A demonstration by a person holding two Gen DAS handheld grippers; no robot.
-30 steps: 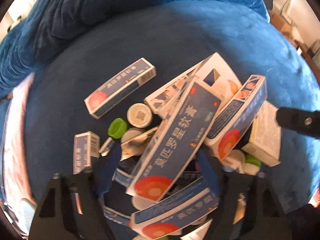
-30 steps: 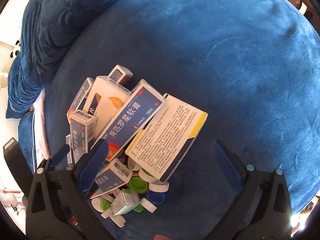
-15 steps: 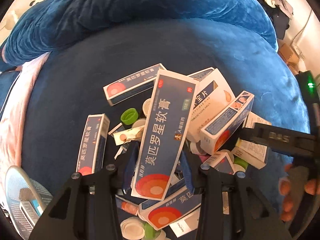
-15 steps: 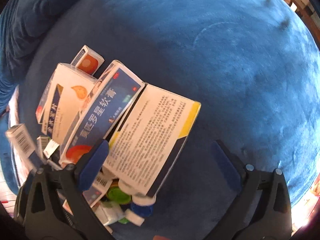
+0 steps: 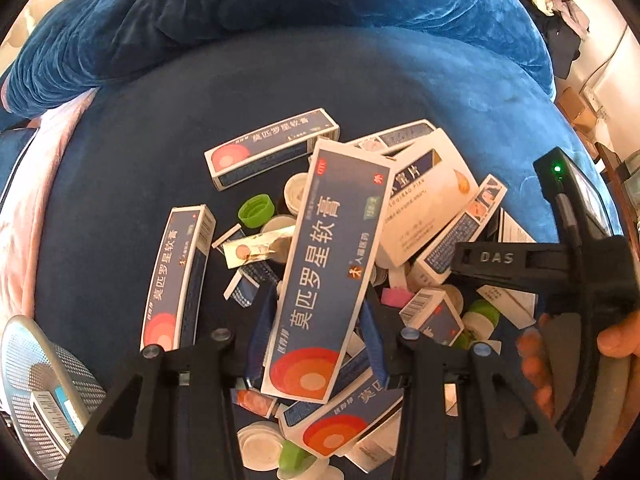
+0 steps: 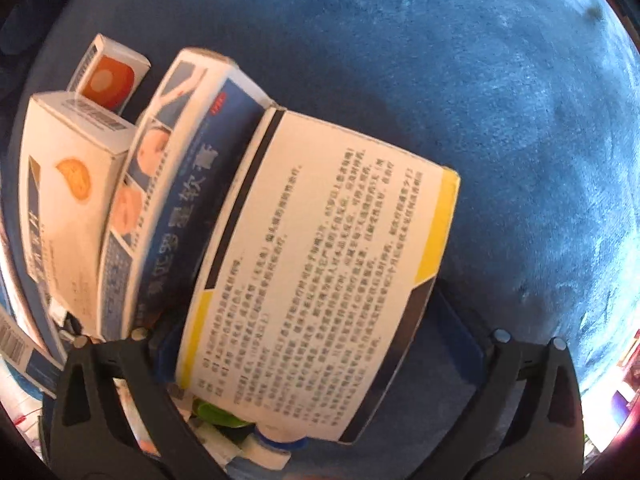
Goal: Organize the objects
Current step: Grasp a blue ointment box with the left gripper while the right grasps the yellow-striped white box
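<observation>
A heap of medicine boxes, caps and small jars lies on a blue velvet cushion (image 5: pixel 132 168). My left gripper (image 5: pixel 318 336) is shut on a long blue ointment box with an orange disc (image 5: pixel 328 268), held up over the heap. My right gripper (image 6: pixel 316 344) is open, its fingers on either side of a white box with yellow corners and printed text (image 6: pixel 316 260); whether the pads touch it I cannot tell. That gripper also shows at the right of the left wrist view (image 5: pixel 520 260).
Similar blue boxes lie at the heap's far side (image 5: pixel 272 148) and left (image 5: pixel 176 276). A white box with an orange mark (image 6: pixel 68 184) leans beside the heap. Green caps (image 5: pixel 256 210) and white jars (image 5: pixel 260 444) are scattered. A fan grille (image 5: pixel 36 392) stands at the lower left.
My left gripper has closed on the long blue box and lifted it upright over the heap. My right gripper has moved in until the white text box sits between its fingers.
</observation>
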